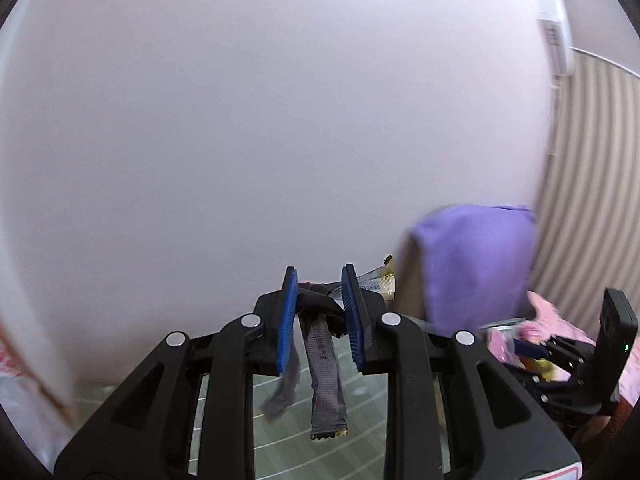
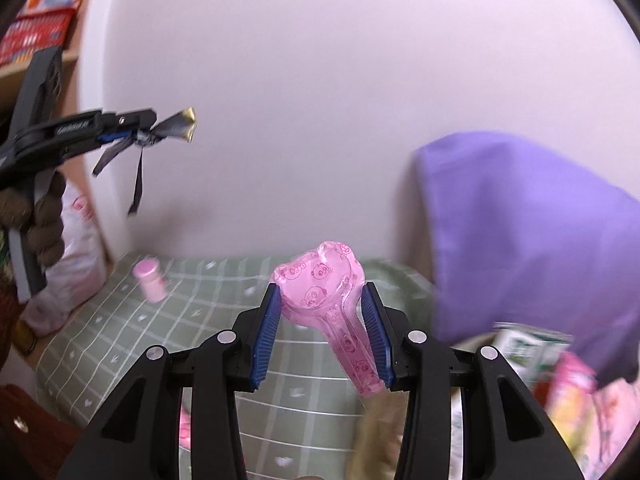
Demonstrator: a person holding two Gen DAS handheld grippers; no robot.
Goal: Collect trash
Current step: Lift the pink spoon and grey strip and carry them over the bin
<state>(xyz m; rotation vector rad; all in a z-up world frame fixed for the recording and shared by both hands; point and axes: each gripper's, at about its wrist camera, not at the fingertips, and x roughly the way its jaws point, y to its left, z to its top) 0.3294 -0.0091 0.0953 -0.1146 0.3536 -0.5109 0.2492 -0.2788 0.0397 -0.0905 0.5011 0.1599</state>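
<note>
My left gripper (image 1: 320, 312) is shut on a bunch of dark grey snack wrappers (image 1: 326, 380) with gold ends, which hang down from its blue pads. From the right wrist view the same left gripper (image 2: 132, 124) is raised at the left, the wrappers (image 2: 180, 126) sticking out of it. My right gripper (image 2: 322, 290) is shut on a pink see-through bear-shaped plastic package (image 2: 320, 280), held above the bed. A purple bag (image 2: 532, 240) stands just right of it, also visible as the purple bag (image 1: 476, 264) in the left wrist view.
A green checked cloth (image 2: 120, 320) covers the surface below, with a small pink bottle (image 2: 150, 280) lying on it. A white plastic bag (image 2: 76, 248) leans at the left. A green-and-white carton (image 2: 528, 344) and pink packets lie below the purple bag. A white wall is behind.
</note>
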